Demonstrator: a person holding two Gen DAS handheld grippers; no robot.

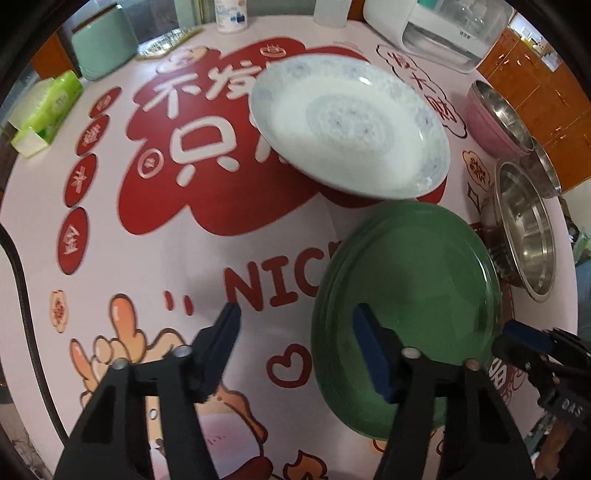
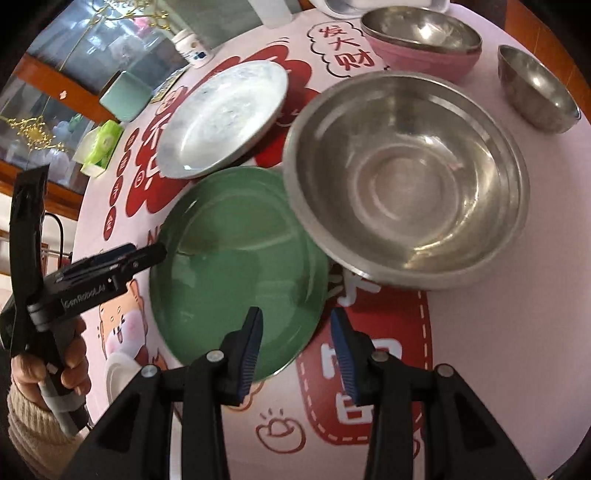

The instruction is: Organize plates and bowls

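Note:
A green plate (image 1: 413, 295) (image 2: 229, 280) lies on the printed tablecloth near me. My left gripper (image 1: 299, 343) is open and straddles its left rim, one finger over the plate and one outside. My right gripper (image 2: 297, 349) is open too, straddling the opposite rim the same way; its tip shows at the right of the left wrist view (image 1: 517, 338). Neither pair of pads presses on the rim. A white plate with a faint blue pattern (image 1: 351, 125) (image 2: 221, 118) sits just beyond the green one. A large steel bowl (image 2: 406, 184) (image 1: 528, 229) overlaps the green plate's far right edge.
A pink bowl with a steel bowl nested inside (image 2: 421, 40) and a small steel bowl (image 2: 535, 88) stand at the back right. A green tissue box (image 1: 48, 110), a mint container (image 1: 103, 44), a white bottle (image 1: 231, 14) and a white appliance (image 1: 436, 29) line the far edge.

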